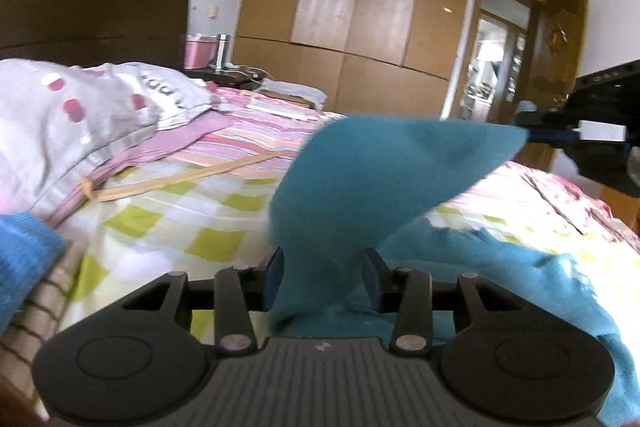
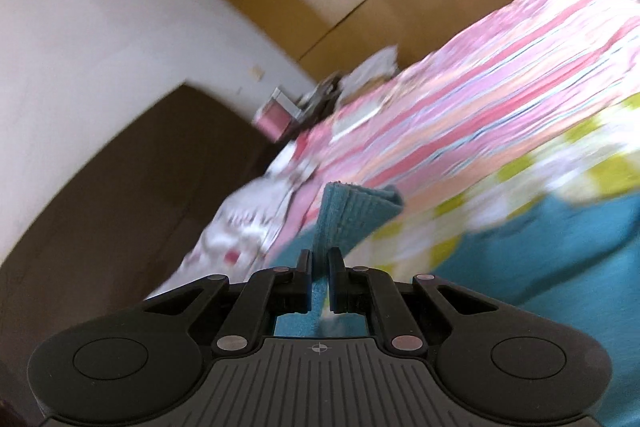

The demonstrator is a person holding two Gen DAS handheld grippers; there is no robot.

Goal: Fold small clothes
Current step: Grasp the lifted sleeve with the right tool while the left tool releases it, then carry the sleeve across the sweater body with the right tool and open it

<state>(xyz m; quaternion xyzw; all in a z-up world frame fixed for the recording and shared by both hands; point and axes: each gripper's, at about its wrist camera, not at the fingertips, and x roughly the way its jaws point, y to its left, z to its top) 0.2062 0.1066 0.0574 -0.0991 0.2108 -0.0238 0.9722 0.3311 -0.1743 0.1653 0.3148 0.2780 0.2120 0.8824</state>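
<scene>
Teal knit garment rises off the checked and striped bedspread because the right gripper, at three o'clock in the left view, is clamped on its ribbed hem, while the left gripper stands parted around the cloth, pads apparently clear, seemingly letting go.

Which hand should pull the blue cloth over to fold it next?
Probably the right. Its fingers are shut on the cloth's ribbed edge, lifted off the bed. The left fingers stand apart, with cloth only passing between them.
</scene>
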